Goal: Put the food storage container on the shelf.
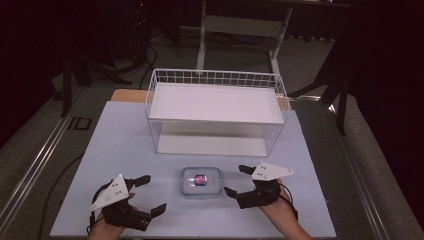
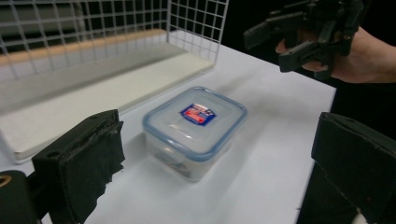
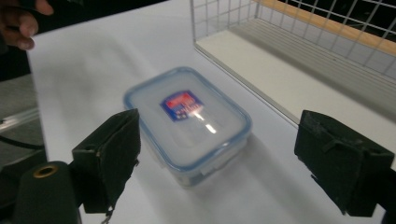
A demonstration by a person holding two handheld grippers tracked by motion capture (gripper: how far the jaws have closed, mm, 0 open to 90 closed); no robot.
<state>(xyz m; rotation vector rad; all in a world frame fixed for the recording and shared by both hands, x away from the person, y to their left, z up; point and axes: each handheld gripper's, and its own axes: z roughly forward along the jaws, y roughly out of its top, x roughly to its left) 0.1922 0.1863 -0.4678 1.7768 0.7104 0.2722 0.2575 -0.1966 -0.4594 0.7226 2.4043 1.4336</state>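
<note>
A clear plastic food box (image 1: 201,182) with a blue-rimmed lid and a red-blue sticker rests on the white table, just in front of the wire basket. My left gripper (image 1: 150,193) sits to its left, open, jaws wide apart and empty; the box (image 2: 195,130) lies ahead between them. My right gripper (image 1: 237,180) is at the box's right side, open and empty, close to it without touching. In the right gripper view the box (image 3: 187,121) lies between the spread jaws. The right gripper (image 2: 280,44) also appears far off in the left gripper view.
A white wire basket (image 1: 216,79) with a flat white shelf and base stands behind the box at mid table. The white table board (image 1: 120,145) has open room to the left and right. Dark floor, cables and a desk frame lie beyond.
</note>
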